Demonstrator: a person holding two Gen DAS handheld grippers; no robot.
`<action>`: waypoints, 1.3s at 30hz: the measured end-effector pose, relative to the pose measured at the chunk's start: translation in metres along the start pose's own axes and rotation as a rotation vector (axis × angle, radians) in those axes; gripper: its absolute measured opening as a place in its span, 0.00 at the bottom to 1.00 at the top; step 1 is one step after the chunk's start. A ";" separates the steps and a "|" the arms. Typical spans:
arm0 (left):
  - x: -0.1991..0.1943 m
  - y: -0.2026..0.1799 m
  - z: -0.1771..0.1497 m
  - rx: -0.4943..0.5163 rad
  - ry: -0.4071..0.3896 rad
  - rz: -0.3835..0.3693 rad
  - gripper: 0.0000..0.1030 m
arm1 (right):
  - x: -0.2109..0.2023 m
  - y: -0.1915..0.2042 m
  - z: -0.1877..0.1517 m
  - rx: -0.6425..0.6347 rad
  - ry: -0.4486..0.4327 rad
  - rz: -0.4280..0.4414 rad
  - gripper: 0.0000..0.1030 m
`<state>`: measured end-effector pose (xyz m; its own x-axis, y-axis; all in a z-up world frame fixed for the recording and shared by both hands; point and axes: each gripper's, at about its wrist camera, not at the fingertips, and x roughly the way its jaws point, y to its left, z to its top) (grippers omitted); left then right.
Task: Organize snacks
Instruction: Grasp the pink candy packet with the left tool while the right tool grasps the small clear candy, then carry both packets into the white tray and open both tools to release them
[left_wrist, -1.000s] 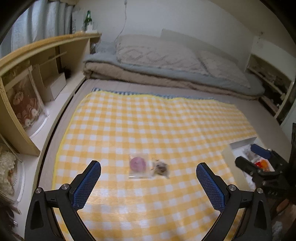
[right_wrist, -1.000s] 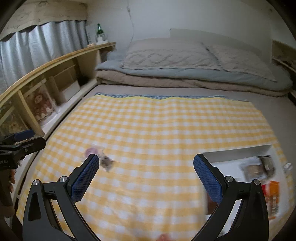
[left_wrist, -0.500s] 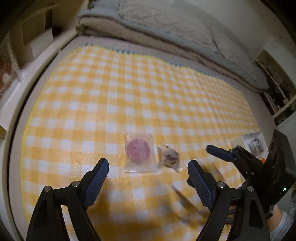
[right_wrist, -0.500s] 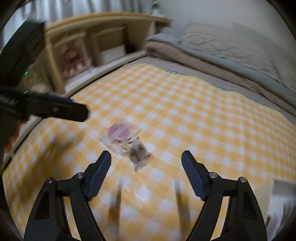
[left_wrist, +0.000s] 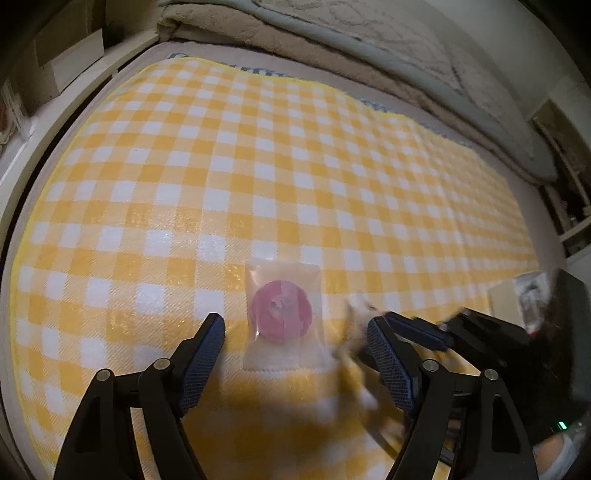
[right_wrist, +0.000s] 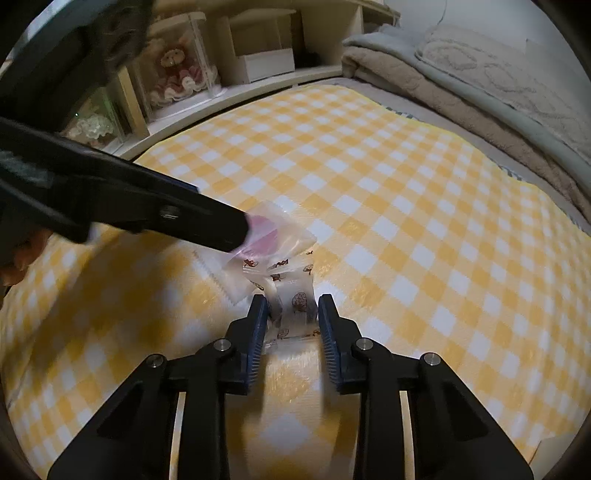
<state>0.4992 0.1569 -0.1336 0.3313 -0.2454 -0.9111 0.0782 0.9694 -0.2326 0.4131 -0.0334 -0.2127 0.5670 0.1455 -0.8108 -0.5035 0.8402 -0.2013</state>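
Note:
A clear packet with a round pink snack (left_wrist: 282, 315) lies on the yellow checked cloth (left_wrist: 258, 166). My left gripper (left_wrist: 295, 332) is open, low over the cloth, with the packet between its fingers. Beside it lies a small clear printed snack packet (right_wrist: 293, 299), blurred in the left wrist view (left_wrist: 354, 325). My right gripper (right_wrist: 291, 314) has narrowed around this small packet, one finger on each side; contact is unclear. The pink packet (right_wrist: 269, 236) shows partly behind the left gripper's finger (right_wrist: 147, 210).
Folded bedding and pillows (left_wrist: 369, 55) lie along the far edge of the cloth. A shelf with boxes and a doll in a clear case (right_wrist: 177, 70) runs along the left side. A white box with snacks (left_wrist: 524, 291) sits at the right edge.
Both grippers dropped low to the cloth and closed in on the two packets. The right gripper narrowed around the small printed packet. The left gripper now straddles the pink packet.

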 end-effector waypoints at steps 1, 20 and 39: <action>0.003 -0.003 0.001 0.002 0.003 0.014 0.70 | -0.002 -0.001 -0.002 0.012 0.000 -0.012 0.28; 0.005 -0.075 -0.001 0.041 -0.130 0.145 0.45 | -0.064 -0.023 -0.021 0.223 -0.012 -0.092 0.28; -0.133 -0.160 -0.088 0.083 -0.363 0.040 0.45 | -0.223 -0.050 -0.005 0.266 -0.108 -0.197 0.28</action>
<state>0.3597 0.0342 -0.0055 0.6466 -0.2039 -0.7351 0.1297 0.9790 -0.1574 0.3085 -0.1099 -0.0248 0.7094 0.0095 -0.7047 -0.1982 0.9622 -0.1866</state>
